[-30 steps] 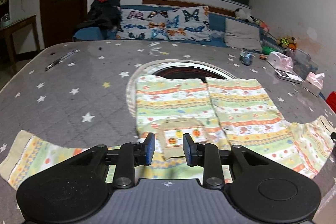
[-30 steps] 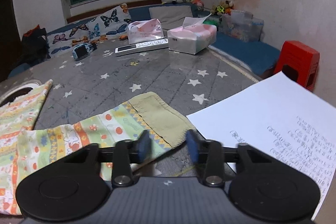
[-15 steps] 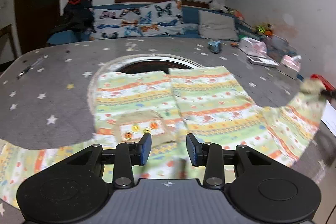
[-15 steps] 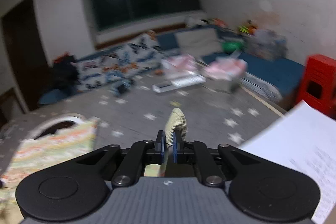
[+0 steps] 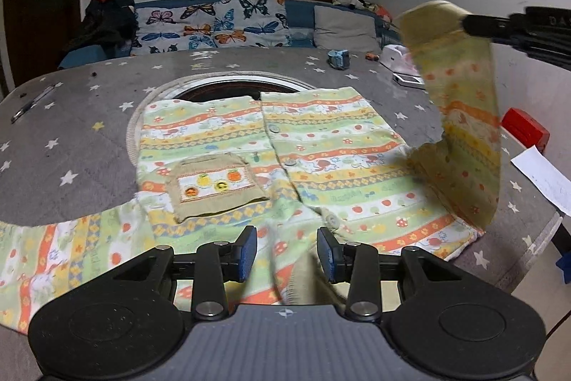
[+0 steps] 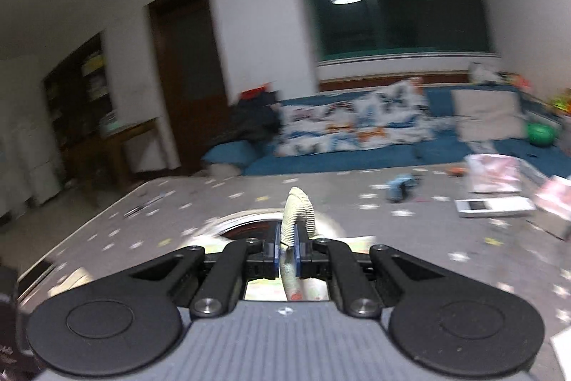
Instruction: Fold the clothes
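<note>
Striped cotton in green, orange and yellow fills the middle of the left wrist view: a small button-front child's shirt point(image 5: 271, 159) is spread flat on the grey star-printed table cover point(image 5: 71, 131), its beige fruit-embroidered chest pocket point(image 5: 214, 184) left of centre. At the bottom of the frame the left gripper point(image 5: 286, 254) is held just above the shirt's near edge, its blue-padded fingers point(image 5: 247, 252) spread apart with nothing between them. At the right of the frame the shirt's right sleeve point(image 5: 464, 116) is raised off the table, hanging from its beige ribbed cuff point(image 5: 428, 20), which is gripped at the upper right by the right gripper point(image 5: 467, 22). The other sleeve point(image 5: 53, 249) lies flat at lower left. A second ago this right sleeve was lying on the table; half a second ago it was only partly lifted.

In the right wrist view, which is blurred by motion, the right gripper point(image 6: 287, 247) is seen at lower centre with its fingers pressed onto the cuff point(image 6: 298, 206), which sticks up between them. A second ago these fingers were open around the cuff, beside a white handwritten sheet; now the view is swung toward the shirt's body. The sleeve fold appears begun, and the sleeve is probably meant to be laid across the front.
</note>
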Demonstrator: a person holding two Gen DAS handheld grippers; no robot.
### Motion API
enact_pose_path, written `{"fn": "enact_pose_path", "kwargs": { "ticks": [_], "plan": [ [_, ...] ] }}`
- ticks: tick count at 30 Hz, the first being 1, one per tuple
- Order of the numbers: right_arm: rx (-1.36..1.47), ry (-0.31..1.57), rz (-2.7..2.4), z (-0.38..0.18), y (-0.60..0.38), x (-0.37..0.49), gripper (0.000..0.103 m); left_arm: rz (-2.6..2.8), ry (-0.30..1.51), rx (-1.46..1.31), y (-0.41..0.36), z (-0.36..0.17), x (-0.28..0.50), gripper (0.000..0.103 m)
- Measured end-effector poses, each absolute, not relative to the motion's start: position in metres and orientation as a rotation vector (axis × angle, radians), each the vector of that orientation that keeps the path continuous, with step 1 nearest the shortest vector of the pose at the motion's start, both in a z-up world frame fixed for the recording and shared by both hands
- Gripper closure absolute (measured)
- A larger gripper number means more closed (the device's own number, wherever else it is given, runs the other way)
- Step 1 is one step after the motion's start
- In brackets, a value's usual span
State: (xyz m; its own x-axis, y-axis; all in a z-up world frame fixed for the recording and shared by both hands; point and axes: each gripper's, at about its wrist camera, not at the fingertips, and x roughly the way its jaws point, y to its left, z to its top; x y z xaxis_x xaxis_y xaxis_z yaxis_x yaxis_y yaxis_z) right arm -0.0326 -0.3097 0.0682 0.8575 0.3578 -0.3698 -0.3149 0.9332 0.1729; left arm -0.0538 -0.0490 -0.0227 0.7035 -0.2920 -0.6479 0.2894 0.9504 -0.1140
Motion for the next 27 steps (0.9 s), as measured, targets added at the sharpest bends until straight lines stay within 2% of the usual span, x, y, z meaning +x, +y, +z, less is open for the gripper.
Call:
{"fn": "enact_pose_path", "kwargs": {
  "ticks": [14, 16, 27],
  "plan": [
    [-0.047, 0.555, 0.69, 0.033, -0.18, -0.015, 0.096, -0.209, 0.725, -0.076, -0.003, -0.021, -0.063, 0.058],
    [-0.061, 0.588, 0.729, 0.026, -0.173, -0.021, 0.09, -0.198, 0.727, -0.084, 0.001, -0.021, -0.063, 0.058],
    [-0.073, 0.703, 0.619, -0.001, -0.226, -0.042, 0.088, -0.159, 0.677, -0.128, 0.023, -0.005, -0.063, 0.058]
  ]
}}
